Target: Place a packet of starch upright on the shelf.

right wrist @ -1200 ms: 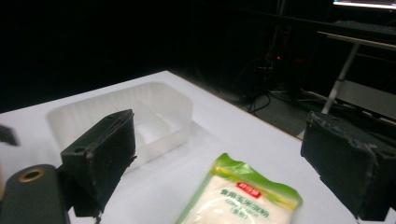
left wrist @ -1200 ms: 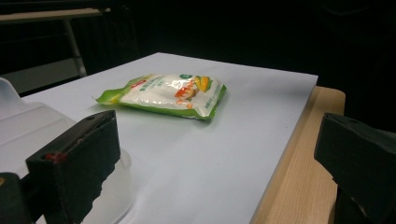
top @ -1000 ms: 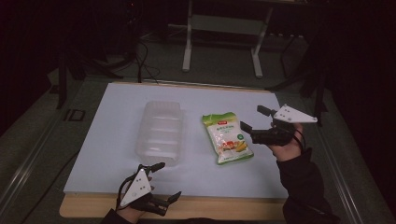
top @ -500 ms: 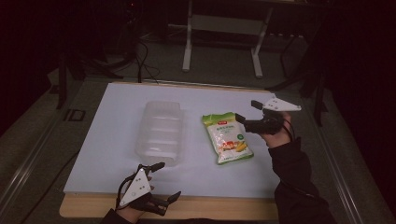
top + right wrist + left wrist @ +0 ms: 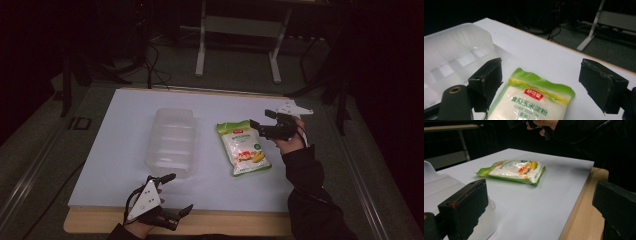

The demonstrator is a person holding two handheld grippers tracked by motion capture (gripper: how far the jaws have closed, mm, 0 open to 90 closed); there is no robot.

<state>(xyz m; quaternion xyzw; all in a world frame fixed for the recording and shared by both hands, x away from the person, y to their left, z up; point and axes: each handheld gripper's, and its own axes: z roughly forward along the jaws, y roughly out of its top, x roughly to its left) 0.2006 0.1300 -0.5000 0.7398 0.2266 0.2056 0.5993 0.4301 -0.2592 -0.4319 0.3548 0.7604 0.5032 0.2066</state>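
Green-edged and glossy, the corn starch bag [image 5: 243, 147] lies flat mid-table, right of the clear plastic tub [image 5: 171, 140]. Expect a soft, shifting, slippery pouch; take its far sealed edge, not its belly. Your right gripper [image 5: 541, 87], jaws just narrowing but spread with nothing pinched, straddles that edge. Your left gripper [image 5: 172, 197] waits spread near the table's [image 5: 120, 120] near edge. Open room lies all around.

We see a clear plastic container [image 5: 171, 140] lying on the white worktop [image 5: 125, 115], whose wooden edge [image 5: 235, 222] faces us. Beyond it, a metal stand [image 5: 239, 25] and dark cables [image 5: 150, 60] rest on the grey floor [image 5: 240, 72].
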